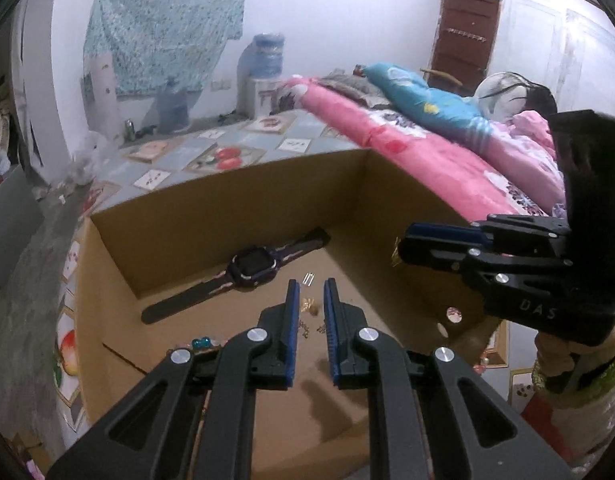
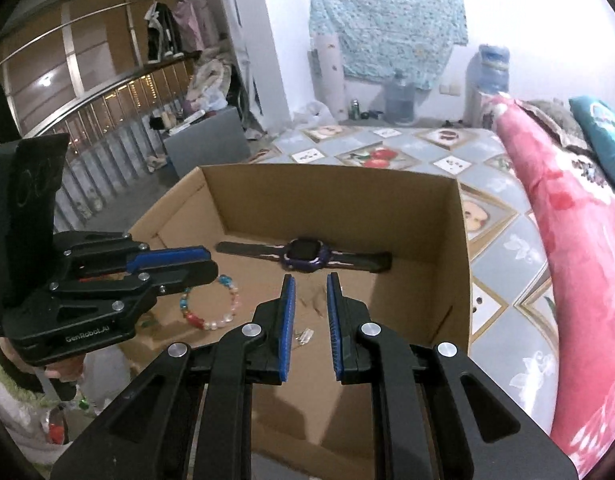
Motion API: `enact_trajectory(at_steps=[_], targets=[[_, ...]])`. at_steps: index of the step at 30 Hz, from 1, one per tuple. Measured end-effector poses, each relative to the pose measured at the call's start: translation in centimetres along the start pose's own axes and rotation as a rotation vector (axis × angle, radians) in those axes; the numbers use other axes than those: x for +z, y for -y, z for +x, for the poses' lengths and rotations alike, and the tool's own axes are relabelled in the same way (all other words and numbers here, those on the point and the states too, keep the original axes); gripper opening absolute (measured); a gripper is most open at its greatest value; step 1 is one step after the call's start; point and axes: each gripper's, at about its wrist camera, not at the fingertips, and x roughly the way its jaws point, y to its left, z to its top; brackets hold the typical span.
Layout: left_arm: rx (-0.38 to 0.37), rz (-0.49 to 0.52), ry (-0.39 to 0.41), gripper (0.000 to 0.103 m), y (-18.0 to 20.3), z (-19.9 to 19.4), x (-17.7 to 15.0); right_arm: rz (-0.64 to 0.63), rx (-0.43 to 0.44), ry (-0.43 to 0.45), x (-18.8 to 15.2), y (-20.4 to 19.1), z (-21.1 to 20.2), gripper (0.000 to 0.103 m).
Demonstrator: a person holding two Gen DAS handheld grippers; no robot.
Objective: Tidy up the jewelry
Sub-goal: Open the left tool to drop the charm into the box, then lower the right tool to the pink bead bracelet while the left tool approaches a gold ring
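Note:
An open cardboard box [image 1: 235, 208] [image 2: 459, 240] holds a purple and black smartwatch [image 1: 253, 268] [image 2: 305, 260], a colourful beaded bracelet [image 2: 209, 304], small gold earrings [image 1: 309, 306] and small silver clips [image 1: 308, 279] [image 2: 303, 336]. My left gripper [image 1: 310, 286] is open and empty above the gold earrings; it also shows in the right wrist view [image 2: 195, 264] beside the bracelet. My right gripper [image 2: 310, 280] is open and empty above the box floor in front of the watch; it also shows in the left wrist view [image 1: 407, 240] at the box's right wall.
The box stands on a patterned floor mat [image 2: 503, 248]. A pink quilt [image 1: 427, 152] [image 2: 579, 232] and blue pillow [image 1: 423, 100] lie to the right. Water bottles [image 1: 267, 56] stand by the far wall. A railing [image 2: 107, 128] runs at the left.

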Motion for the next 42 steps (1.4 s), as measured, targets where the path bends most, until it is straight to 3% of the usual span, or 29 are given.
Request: enact_trajectory(at_steps=[8, 17, 23, 27, 31, 36, 38, 42], targets=[[0.017, -0.017, 0.028, 0.027, -0.1, -1.2, -0.5, 0.015, 0.026, 0.061, -0.1, 0.6, -1.9, 0.021], [0.017, 0.004, 0.143, 0.038, 1.1, -6.4, -2.1, 0.075, 0.042, 0.191, -1.3, 2.5, -10.0, 0.022], [-0.058, 0.037, 0.200, 0.042, 2.2, -9.8, -4.6, 0.149, 0.053, 0.215, -3.2, 4.1, -13.8, 0.022], [-0.127, 0.068, 0.209, 0.044, 3.5, -11.0, -6.6, 0.179, 0.039, 0.183, -5.4, 4.3, -14.3, 0.022], [-0.204, 0.091, 0.186, 0.045, 5.1, -10.8, -8.4, 0.225, 0.024, 0.123, -7.9, 4.7, -13.2, 0.022], [-0.214, 0.098, 0.089, 0.045, 6.9, -7.8, -10.2, 0.288, 0.010, 0.028, -10.8, 5.0, -10.7, 0.022], [-0.183, 0.113, 0.051, 0.045, 7.7, -6.4, -10.7, 0.279, -0.031, -0.024, -11.6, 4.6, -9.3, 0.022], [-0.060, 0.150, -0.069, 0.045, 8.8, -3.0, -11.8, 0.222, -0.107, -0.102, -12.6, 3.5, -7.2, 0.034]])
